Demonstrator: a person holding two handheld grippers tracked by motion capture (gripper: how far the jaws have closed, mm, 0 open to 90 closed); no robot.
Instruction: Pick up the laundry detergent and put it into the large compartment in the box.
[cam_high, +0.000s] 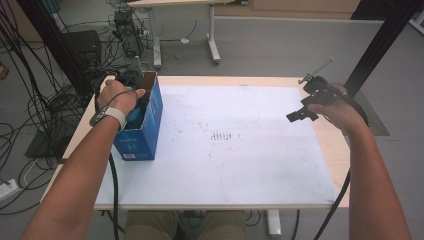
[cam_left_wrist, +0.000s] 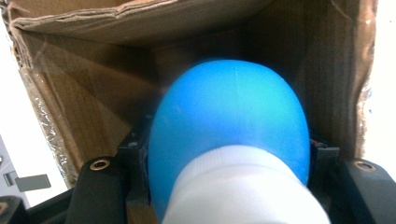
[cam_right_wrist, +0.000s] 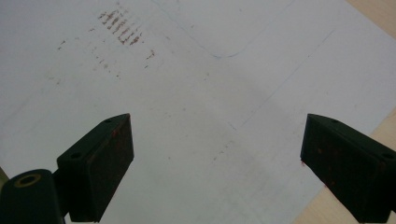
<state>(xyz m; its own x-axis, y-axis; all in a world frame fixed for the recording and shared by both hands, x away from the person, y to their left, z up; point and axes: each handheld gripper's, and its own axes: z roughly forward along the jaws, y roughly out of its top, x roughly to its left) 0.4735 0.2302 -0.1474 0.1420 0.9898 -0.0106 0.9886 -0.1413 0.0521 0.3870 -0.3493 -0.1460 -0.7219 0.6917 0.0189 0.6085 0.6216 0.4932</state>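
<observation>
The worktop (cam_high: 330, 142) is a rectangular light-wood table with a large white sheet (cam_high: 240, 165) laid flat over most of its surface, leaving bare wood strips along the left, right and far edges. Faint reddish-brown smudge marks (cam_high: 220, 136) sit near the sheet's centre. An open blue cardboard box (cam_high: 145, 132) stands on the left side, toward the far edge.

The box (cam_high: 142, 122) stands at the tabletop's (cam_high: 240, 165) left edge, on a sheet (cam_high: 225, 170). The ball (cam_left_wrist: 229, 126) sits inside the box, between the left gripper's (cam_left_wrist: 229, 168) fingers (cam_left_wrist: 135, 158). The right gripper (cam_high: 302, 112) hangs over the right edge.
</observation>
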